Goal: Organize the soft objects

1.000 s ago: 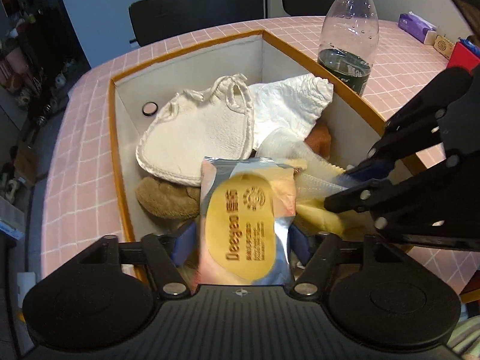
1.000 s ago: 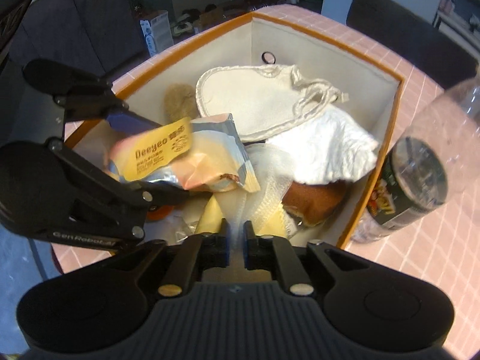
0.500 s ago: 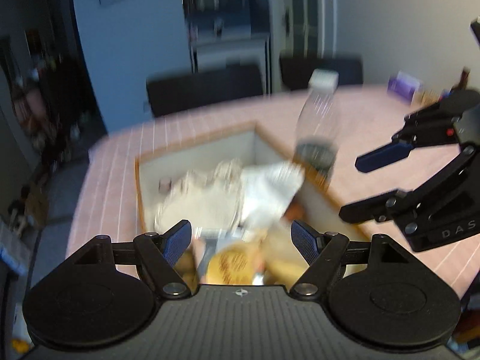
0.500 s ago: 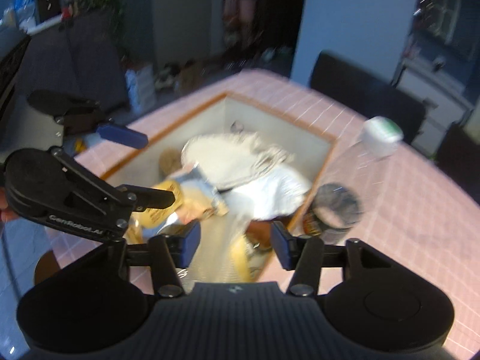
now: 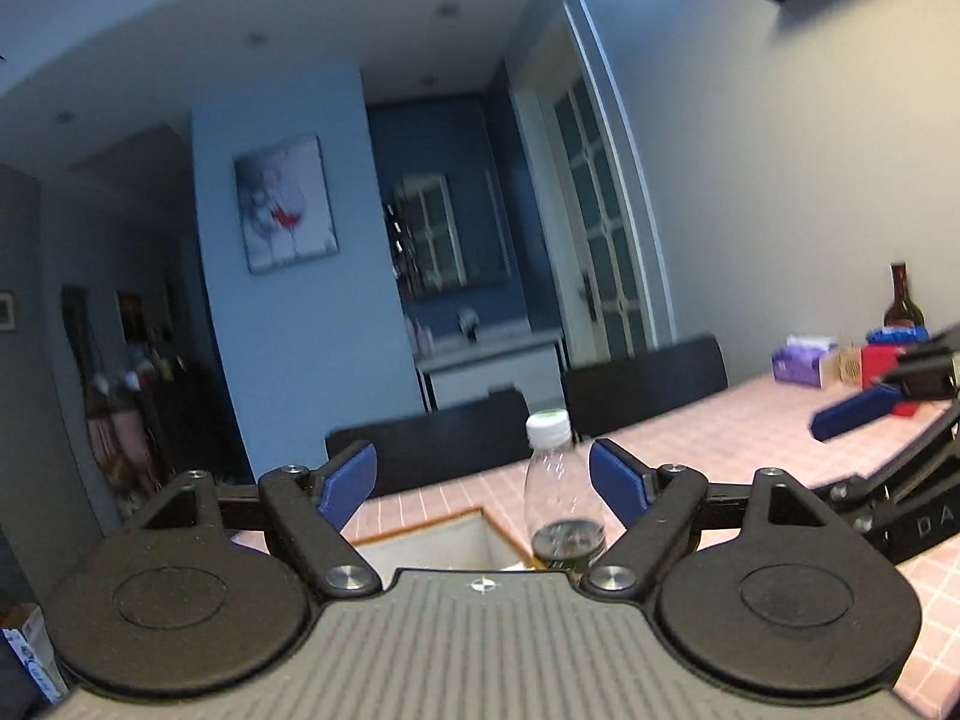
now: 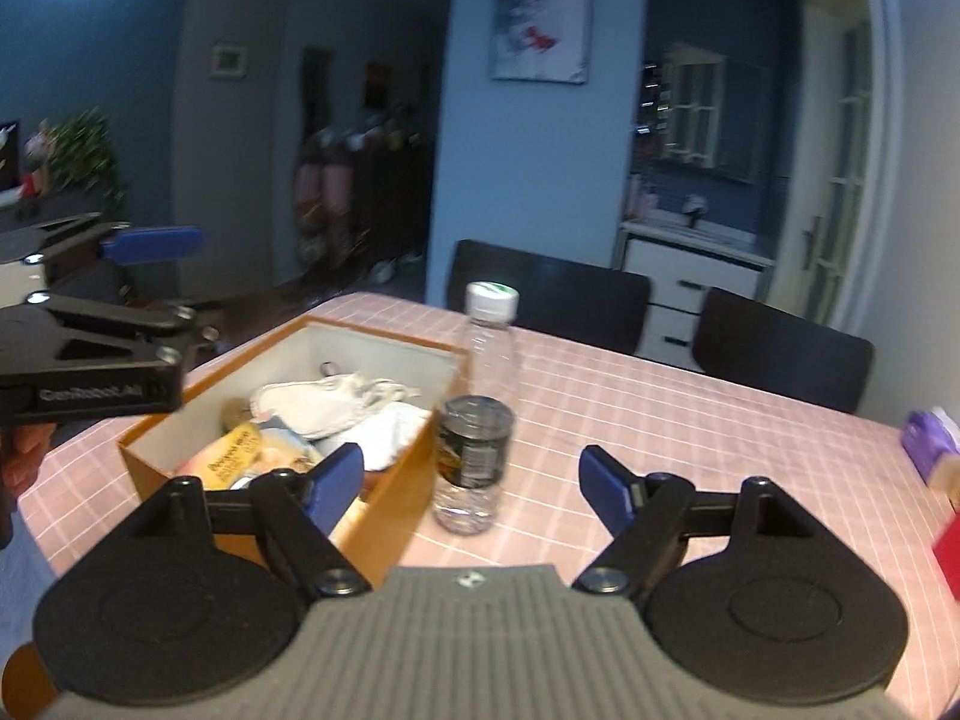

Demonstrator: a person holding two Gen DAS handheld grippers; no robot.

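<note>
An orange-rimmed box (image 6: 288, 339) stands on the pink checked table. It holds soft things: a white cloth pouch (image 6: 324, 399), a white crumpled cloth (image 6: 396, 429) and a yellow snack packet (image 6: 237, 459). My right gripper (image 6: 471, 480) is open and empty, raised above and behind the box. My left gripper (image 5: 483, 483) is open and empty, raised high and level; only the box's far corner (image 5: 480, 519) shows under it. Each gripper shows in the other's view: the left (image 6: 150, 240), the right (image 5: 852, 414).
A clear bottle with a white cap (image 6: 480, 408) stands right beside the box, also in the left wrist view (image 5: 558, 498). Black chairs (image 6: 552, 300) stand behind the table. A purple tissue pack (image 5: 801, 357), a red box (image 5: 882, 363) and a dark bottle (image 5: 903, 303) sit far right.
Both grippers let go of the packet and the plastic bag, opened, and lifted up and back from the box. The views tilted up toward the room.
</note>
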